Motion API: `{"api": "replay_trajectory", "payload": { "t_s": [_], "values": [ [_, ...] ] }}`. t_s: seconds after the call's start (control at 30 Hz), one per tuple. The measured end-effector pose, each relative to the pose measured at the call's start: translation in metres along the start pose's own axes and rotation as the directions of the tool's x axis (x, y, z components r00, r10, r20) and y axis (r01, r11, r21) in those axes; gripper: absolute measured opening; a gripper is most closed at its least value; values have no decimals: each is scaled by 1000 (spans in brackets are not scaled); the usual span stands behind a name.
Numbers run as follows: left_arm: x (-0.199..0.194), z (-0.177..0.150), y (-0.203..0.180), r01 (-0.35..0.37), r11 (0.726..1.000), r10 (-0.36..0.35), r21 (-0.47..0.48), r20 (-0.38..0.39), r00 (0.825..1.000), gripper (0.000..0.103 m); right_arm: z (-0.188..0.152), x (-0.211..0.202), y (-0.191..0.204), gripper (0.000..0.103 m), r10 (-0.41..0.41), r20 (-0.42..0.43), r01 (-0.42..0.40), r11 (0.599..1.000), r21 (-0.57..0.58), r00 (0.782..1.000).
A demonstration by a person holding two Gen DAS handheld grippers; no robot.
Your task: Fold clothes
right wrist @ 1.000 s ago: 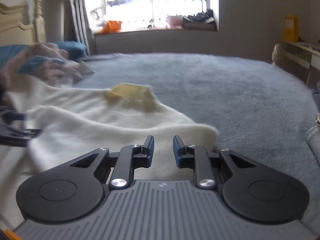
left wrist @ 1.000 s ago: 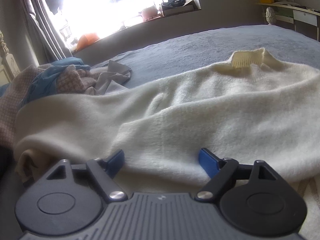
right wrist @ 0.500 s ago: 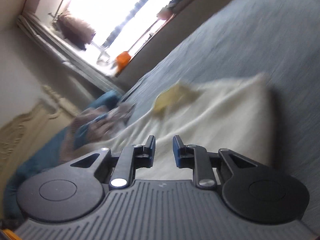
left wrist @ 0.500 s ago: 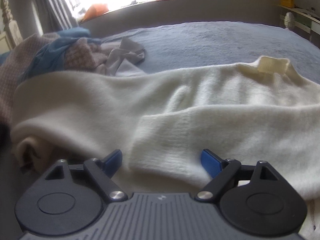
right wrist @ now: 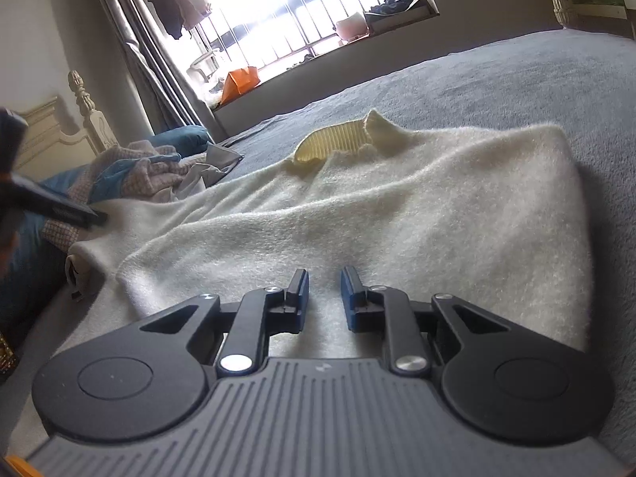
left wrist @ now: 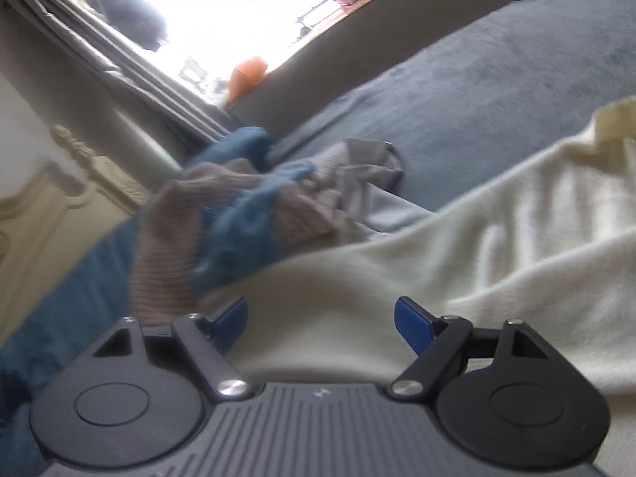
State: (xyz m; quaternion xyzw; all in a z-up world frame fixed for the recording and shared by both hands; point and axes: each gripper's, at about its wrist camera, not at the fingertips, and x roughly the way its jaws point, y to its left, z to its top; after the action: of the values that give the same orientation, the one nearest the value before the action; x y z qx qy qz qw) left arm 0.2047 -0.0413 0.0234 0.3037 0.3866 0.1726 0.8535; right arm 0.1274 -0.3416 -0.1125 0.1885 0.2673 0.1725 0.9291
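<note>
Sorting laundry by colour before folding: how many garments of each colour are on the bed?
Cream: 1, the sweater
Blue: 1, a garment in the pile
Pinkish knit: 1, a garment in the pile
Grey: 1, a garment in the pile
Total: 4; the tangled pile may hide more.

Sweater lies on bed, clothes pile apparently touching its left.
</note>
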Motion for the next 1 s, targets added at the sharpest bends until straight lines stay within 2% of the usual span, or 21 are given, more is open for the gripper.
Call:
{"api": "replay_trajectory", "payload": {
  "t_s": [0.2, 0.3, 0.43, 0.57, 0.67, 0.73, 0.83, 0.9, 0.93, 1.0],
  "values": [
    [-29, 24, 57, -46, 997, 48, -62, 21, 999, 84, -2, -3, 1, 17, -3, 0, 3, 1000, -4, 1000],
    [-32, 19, 73, -25, 995, 30, -99, 47, 998, 85, -3, -2, 4, 17, -15, -2, 15, 1000, -21, 1000],
    [-16, -6, 86, -1, 985, 5, -170, 21, 1000, 85, -3, 0, 8, 17, -34, -6, 34, 998, -46, 999],
    [5, -42, 98, 61, 958, -76, -280, -42, 996, 85, -4, 1, 15, 17, -67, -7, 66, 994, -86, 998],
    [18, -73, 110, 106, 929, -124, -354, -29, 992, 85, -5, 3, 22, 17, -98, -6, 96, 987, -128, 995],
    [31, -92, 122, 138, 895, -151, -424, 2, 989, 85, -5, 4, 26, 17, -117, -5, 115, 981, -154, 993],
    [59, -120, 137, 190, 823, -206, -535, 30, 978, 85, -6, 6, 32, 17, -142, -4, 139, 973, -186, 990],
    [80, -139, 146, 228, 750, -256, -621, 45, 966, 85, -6, 7, 34, 17, -153, -6, 148, 969, -197, 988],
    [91, -149, 151, 239, 704, -280, -669, 49, 959, 85, -6, 7, 35, 18, -158, -8, 153, 967, -203, 987],
    [111, -170, 161, 248, 591, -333, -768, 48, 942, 84, -6, 9, 38, 18, -170, -15, 163, 963, -216, 985]
  ]
}}
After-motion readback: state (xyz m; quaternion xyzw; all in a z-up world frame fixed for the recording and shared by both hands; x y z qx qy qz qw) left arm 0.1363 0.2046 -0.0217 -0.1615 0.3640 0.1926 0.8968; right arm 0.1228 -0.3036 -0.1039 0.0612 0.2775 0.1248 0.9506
